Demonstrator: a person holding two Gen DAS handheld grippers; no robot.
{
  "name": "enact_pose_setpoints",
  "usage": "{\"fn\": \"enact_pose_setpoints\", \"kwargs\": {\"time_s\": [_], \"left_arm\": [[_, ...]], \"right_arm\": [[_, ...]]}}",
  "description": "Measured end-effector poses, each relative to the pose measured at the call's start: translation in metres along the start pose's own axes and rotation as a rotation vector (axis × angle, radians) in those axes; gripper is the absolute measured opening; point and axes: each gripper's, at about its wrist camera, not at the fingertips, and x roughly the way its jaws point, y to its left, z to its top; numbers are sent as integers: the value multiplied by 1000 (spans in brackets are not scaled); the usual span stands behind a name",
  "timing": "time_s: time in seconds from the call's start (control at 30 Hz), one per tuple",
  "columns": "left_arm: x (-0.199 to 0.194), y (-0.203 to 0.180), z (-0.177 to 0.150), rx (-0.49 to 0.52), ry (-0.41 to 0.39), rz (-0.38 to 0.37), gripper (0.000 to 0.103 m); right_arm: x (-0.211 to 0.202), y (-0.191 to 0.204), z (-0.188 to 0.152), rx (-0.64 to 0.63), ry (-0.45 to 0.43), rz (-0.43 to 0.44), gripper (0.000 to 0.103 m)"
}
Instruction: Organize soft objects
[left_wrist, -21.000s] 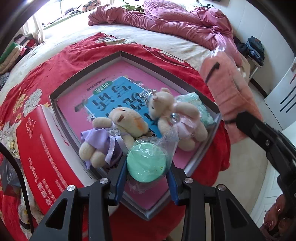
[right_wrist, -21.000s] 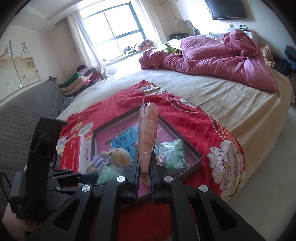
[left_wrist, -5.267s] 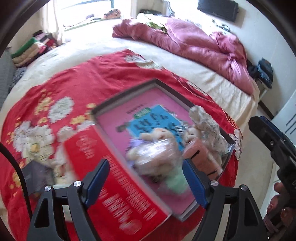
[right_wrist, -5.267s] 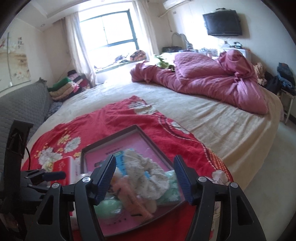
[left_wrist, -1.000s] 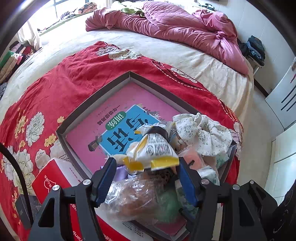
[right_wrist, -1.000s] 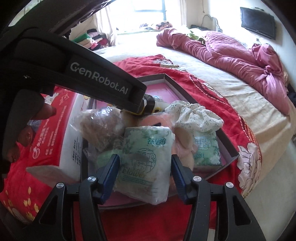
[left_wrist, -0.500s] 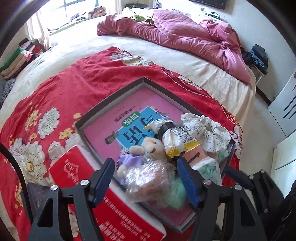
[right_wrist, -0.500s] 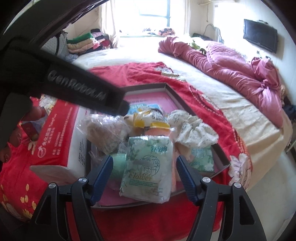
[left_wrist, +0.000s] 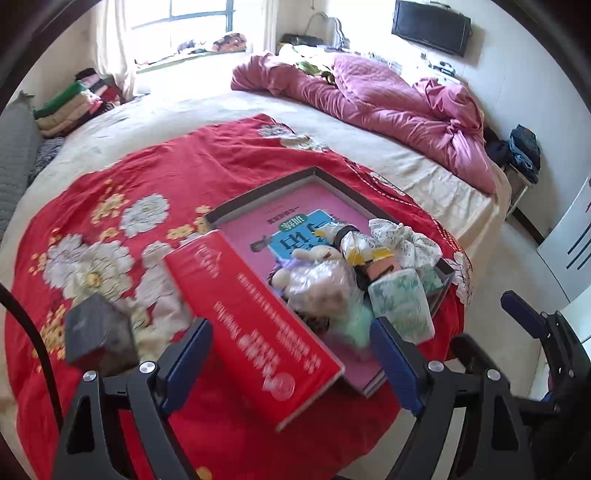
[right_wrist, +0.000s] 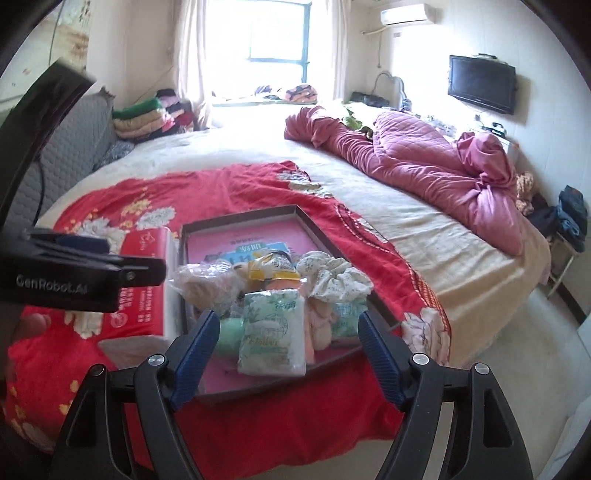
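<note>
A wide bed (right_wrist: 258, 177) fills the room, with a crumpled pink quilt (right_wrist: 424, 166) along its far side and a red flowered cover (left_wrist: 155, 206) spread over the near part. On that cover lies a shallow dark tray (right_wrist: 314, 229) lined with a pink book (left_wrist: 295, 206), and a red box (left_wrist: 258, 314) lies against the tray's left edge, one end overlapping it. The soft things are piled in the tray's near corner: a tissue pack (right_wrist: 273, 332) in front, a floral cloth (right_wrist: 332, 277) at the right, a clear bag (right_wrist: 207, 284) at the left with what looks like a plush toy (left_wrist: 310, 256) beside it, a yellow snack bag (right_wrist: 271, 269) behind, and a green ball (right_wrist: 229, 332) low at the left, partly hidden. A small dark box (left_wrist: 96, 328) sits apart on the cover, left of the red box. The left hand-held gripper (left_wrist: 291, 354) hangs above the red box with its jaws opening and nothing between them. The right hand-held gripper (right_wrist: 288, 343) hangs above the tissue pack, its jaws also opening, the pads clear of the pack on both sides.
</note>
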Motion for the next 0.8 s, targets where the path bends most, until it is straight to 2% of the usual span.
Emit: {"fn": "enact_pose_setpoints", "kwargs": {"time_s": [0.2, 0.27, 0.43, 0.8], "left_arm": [[-28, 4, -30, -15, -34, 21, 88], [-35, 5, -39, -23, -37, 28, 88], [-44, 8, -57, -19, -38, 70, 88], [-59, 12, -84, -44, -44, 65, 88]], "right_arm": [[-31, -1, -12, 90, -10, -8, 78], [-40, 2, -14, 90, -19, -32, 78], [-55, 16, -25, 59, -10, -32, 78], [-74, 32, -35, 82, -12, -44, 79]]}}
